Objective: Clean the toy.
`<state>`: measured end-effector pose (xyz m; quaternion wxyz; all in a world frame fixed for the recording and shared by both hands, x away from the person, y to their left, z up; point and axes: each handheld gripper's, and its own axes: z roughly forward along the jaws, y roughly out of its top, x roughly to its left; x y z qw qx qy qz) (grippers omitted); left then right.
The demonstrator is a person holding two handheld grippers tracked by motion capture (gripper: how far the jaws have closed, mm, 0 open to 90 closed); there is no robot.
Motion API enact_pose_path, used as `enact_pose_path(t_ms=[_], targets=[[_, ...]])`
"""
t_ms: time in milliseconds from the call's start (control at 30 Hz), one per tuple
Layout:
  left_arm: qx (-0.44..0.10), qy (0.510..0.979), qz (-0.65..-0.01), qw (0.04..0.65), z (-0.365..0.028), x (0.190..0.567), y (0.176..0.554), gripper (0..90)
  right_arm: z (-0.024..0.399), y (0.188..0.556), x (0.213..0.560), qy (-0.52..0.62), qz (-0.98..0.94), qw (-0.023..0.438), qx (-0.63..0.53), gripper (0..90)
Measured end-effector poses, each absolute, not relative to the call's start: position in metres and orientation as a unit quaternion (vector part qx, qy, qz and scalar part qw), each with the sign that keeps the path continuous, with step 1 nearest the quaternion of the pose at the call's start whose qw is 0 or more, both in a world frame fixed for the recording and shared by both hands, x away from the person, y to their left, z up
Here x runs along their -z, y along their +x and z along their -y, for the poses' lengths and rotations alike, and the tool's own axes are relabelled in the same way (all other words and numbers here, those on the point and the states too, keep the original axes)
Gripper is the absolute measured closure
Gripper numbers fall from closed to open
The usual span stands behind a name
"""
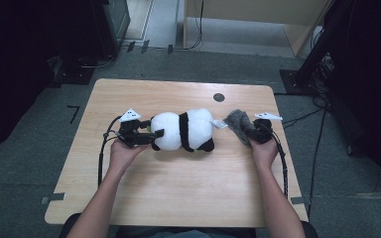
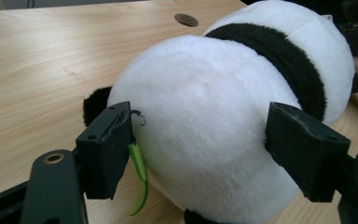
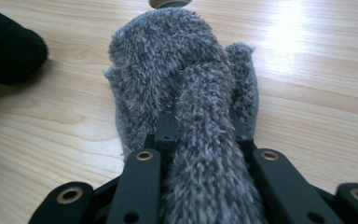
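Note:
A black-and-white panda plush (image 1: pixel 183 130) lies on its side in the middle of the wooden table (image 1: pixel 178 193). My left gripper (image 1: pixel 152 139) is at the panda's left end. In the left gripper view its jaws stand wide apart on either side of the panda's round white end (image 2: pixel 214 116), with my left gripper (image 2: pixel 200 135) open and its pads (image 2: pixel 105 149) at the fur. A green strip (image 2: pixel 140 177) hangs by the left pad. My right gripper (image 1: pixel 252 131) is shut on a grey fuzzy cloth (image 1: pixel 238 121). That cloth (image 3: pixel 168 60) runs between the jaws of my right gripper (image 3: pixel 200 135) and spreads onto the table.
A round cable hole (image 1: pixel 219 97) sits in the table behind the panda. A small white tag (image 1: pixel 220 124) sticks out of the panda toward the cloth. A black panda limb (image 3: pixel 4 51) lies left of the cloth. Cables and dark stands line the floor around the table.

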<state>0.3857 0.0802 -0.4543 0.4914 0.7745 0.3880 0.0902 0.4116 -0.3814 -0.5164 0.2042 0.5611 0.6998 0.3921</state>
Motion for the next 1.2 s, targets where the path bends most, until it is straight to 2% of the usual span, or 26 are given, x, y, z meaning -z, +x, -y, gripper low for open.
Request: enact_pose_path(t_ms=[233,667,800,967,1067,1200], targets=[[-0.097,0.772,-0.378,0.502,-0.078,0.450,0.382,23.9,0.377,0.407,0.498,0.552,-0.709,0.201,-0.391,73.7],[-0.091,0.790,-0.375,0.477,-0.073,0.467,0.390,3.2,0.344,0.397,0.447,0.495,-0.736,0.208,-0.412,73.7],[-0.075,0.792,-0.376,0.476,-0.073,0.470,0.392,3.4,0.336,0.398,0.435,0.484,-0.738,0.204,-0.424,73.8],[-0.068,0.793,-0.369,0.480,-0.073,0.471,0.391,15.7,0.325,0.403,0.426,0.476,-0.746,0.198,-0.422,74.7],[-0.066,0.793,-0.377,0.474,-0.073,0.470,0.391,26.1,0.320,0.407,0.418,0.468,-0.753,0.201,-0.418,74.7],[-0.062,0.793,-0.380,0.473,-0.073,0.469,0.389,33.4,0.316,0.410,0.407,0.463,-0.756,0.202,-0.417,74.7]])
